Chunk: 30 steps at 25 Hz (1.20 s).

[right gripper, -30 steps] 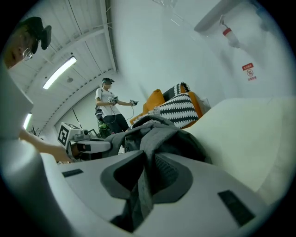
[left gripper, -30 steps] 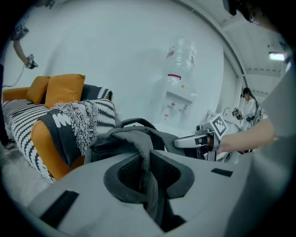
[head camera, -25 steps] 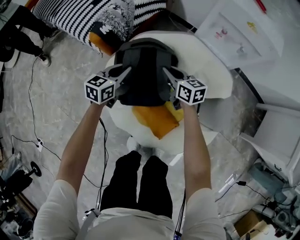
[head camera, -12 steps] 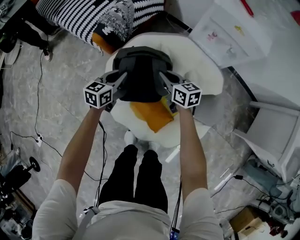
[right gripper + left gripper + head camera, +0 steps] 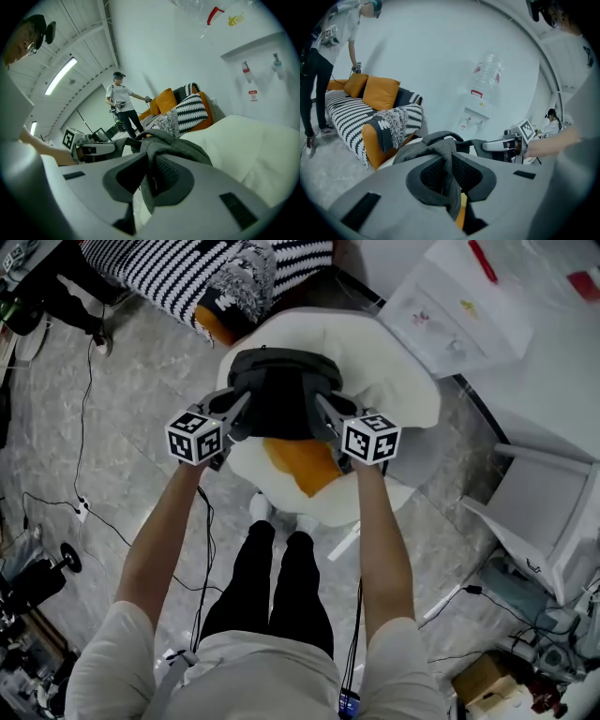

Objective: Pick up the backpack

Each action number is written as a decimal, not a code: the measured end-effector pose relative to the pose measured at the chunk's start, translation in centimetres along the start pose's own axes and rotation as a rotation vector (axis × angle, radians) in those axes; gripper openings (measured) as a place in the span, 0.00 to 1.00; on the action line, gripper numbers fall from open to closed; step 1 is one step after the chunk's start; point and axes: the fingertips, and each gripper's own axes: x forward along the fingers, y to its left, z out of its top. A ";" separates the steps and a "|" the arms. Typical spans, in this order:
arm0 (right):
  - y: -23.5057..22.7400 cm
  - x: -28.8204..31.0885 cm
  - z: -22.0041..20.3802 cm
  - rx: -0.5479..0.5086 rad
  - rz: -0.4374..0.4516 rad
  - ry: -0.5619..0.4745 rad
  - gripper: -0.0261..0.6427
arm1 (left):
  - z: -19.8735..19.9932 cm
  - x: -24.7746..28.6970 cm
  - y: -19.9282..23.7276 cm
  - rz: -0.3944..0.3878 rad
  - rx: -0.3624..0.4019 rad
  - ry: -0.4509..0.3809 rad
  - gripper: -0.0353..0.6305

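Note:
The dark grey backpack (image 5: 281, 401) hangs between my two grippers, above a white egg-shaped cushion (image 5: 398, 381) with an orange centre (image 5: 302, 465). My left gripper (image 5: 242, 405) grips its left side, and its jaws are closing on a fold of grey strap fabric (image 5: 443, 150). My right gripper (image 5: 324, 407) is shut on the fabric of the right side (image 5: 171, 143). In the left gripper view my left gripper (image 5: 449, 176) has the strap running down between its pads. The right gripper (image 5: 149, 180) shows the same pinch in its own view.
A striped sofa (image 5: 169, 268) with orange cushions stands behind the white cushion. To the right are a white table (image 5: 534, 362) with papers and a white chair (image 5: 548, 512). Cables (image 5: 70, 493) trail on the floor at left. Another person (image 5: 121, 105) stands far off.
Both grippers have risen with the backpack and carried it toward the top of the head view. More of the orange centre shows below the bag.

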 end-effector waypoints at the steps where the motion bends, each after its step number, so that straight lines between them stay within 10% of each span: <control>1: 0.4 -0.2 0.1 0.005 0.002 0.001 0.10 | 0.0 -0.4 -0.1 0.001 -0.004 0.001 0.11; 30: 9.8 -8.0 3.5 0.034 0.017 -0.072 0.10 | 4.3 -9.6 -7.3 -0.011 0.000 -0.055 0.10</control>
